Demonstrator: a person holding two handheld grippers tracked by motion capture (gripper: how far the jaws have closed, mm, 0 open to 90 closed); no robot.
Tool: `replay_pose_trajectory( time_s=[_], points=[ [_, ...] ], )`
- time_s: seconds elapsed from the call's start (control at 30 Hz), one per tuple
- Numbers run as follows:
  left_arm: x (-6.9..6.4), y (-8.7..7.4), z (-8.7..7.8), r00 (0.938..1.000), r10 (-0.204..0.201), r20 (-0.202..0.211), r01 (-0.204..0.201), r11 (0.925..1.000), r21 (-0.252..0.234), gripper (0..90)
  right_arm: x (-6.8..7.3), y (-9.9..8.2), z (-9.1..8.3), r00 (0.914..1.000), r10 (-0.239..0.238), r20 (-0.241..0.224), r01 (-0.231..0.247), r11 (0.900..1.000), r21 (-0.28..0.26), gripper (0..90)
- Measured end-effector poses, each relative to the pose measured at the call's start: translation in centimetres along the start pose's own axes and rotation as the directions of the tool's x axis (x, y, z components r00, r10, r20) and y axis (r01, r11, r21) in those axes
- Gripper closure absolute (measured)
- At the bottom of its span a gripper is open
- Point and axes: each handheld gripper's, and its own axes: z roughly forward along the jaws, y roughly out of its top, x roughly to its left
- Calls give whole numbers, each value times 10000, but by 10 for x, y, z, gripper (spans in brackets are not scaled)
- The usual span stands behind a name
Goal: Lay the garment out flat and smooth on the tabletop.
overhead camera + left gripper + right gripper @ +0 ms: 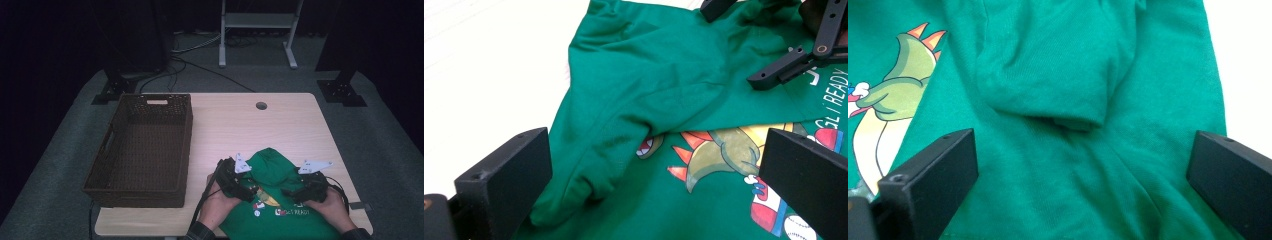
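A green T-shirt with a dinosaur print lies at the table's near edge, its upper part folded over into a hump. My left gripper hovers at the shirt's left side, open, and a folded sleeve and the dinosaur print lie between its jaws. My right gripper hangs over the shirt's right side, open too, above a folded sleeve. In the left gripper view the right gripper shows at the top right. Neither holds cloth.
A dark brown wicker basket stands empty on the left half of the light wooden table. A cable hole sits near the far edge. Beyond the table are stand legs and cables on grey carpet.
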Motion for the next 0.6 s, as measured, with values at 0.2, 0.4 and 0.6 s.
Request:
replay_pose_trajectory(
  time_s=[0.2, 0.4, 0.6],
  points=[
    [2, 8, 4, 9995, 68, 294, -68, 10000, 12, 0, 0, 0, 0, 10000, 4, 3, -4, 10000, 7, 0],
    [4, 15, 6, 9992, 153, 372, -150, 9998, -89, 0, 0, 0, 0, 10000, 3, 4, -3, 10000, 7, 0],
    [6, 22, 7, 9989, 214, 428, -206, 9996, -190, 0, 0, 0, 0, 10000, 11, 3, -11, 10000, 6, 0]
  ],
)
